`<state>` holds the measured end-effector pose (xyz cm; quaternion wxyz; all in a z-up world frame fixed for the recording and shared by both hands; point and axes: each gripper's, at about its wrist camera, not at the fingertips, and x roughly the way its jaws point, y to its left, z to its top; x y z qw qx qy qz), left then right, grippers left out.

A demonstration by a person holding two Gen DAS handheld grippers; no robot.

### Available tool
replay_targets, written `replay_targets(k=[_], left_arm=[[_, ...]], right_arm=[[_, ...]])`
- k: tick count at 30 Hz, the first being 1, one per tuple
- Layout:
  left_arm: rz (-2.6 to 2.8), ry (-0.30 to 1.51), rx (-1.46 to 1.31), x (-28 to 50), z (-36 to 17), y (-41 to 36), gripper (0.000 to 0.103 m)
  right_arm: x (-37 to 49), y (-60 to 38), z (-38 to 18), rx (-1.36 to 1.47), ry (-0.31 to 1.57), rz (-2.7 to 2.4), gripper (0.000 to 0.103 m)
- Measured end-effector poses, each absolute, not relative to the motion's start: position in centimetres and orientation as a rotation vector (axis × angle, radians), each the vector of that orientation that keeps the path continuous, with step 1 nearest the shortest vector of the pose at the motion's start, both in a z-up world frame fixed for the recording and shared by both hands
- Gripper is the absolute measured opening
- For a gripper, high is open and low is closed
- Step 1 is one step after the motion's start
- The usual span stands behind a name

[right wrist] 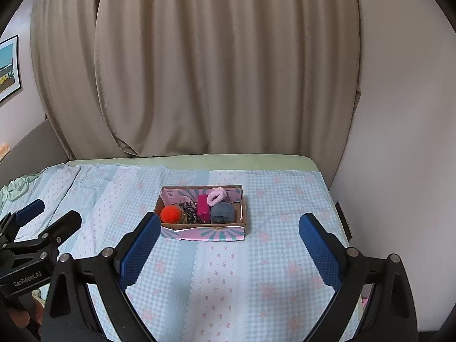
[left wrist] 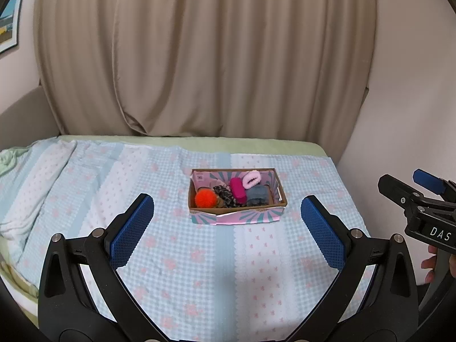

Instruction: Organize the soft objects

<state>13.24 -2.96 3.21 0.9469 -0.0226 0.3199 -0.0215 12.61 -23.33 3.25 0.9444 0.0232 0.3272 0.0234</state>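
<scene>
A small cardboard box (left wrist: 250, 218) (right wrist: 211, 233) with pink and teal sides sits on the bed. Inside it lie an orange pom-pom (left wrist: 205, 199) (right wrist: 171, 214), a patterned dark scrunchie (left wrist: 225, 193) (right wrist: 189, 212), a magenta roll (left wrist: 238, 189) (right wrist: 203, 207), a pale pink fluffy ring (left wrist: 251, 179) (right wrist: 216, 195) and a grey-blue soft piece (left wrist: 257, 195) (right wrist: 222, 212). My left gripper (left wrist: 227, 213) is open and empty, held back from the box. My right gripper (right wrist: 229, 233) is open and empty, also short of the box.
The bed has a light blue checked cover (left wrist: 176, 256) (right wrist: 270, 270) with pink flowers. Beige curtains (left wrist: 213, 57) hang behind it. A wall (right wrist: 399, 142) runs along the right edge. Rumpled bedding (left wrist: 17, 199) lies at the left. A framed picture (right wrist: 8, 68) hangs at the far left.
</scene>
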Motion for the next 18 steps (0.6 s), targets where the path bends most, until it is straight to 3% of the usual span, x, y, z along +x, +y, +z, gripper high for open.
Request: replay_targets(k=[18], left_arm=[[-0.045, 0.650, -0.052, 13.18, 3.36, -2.88, 0.103]], right_arm=[[12.43, -23.45, 3.34, 0.051, 0.667, 0.034, 0.097]])
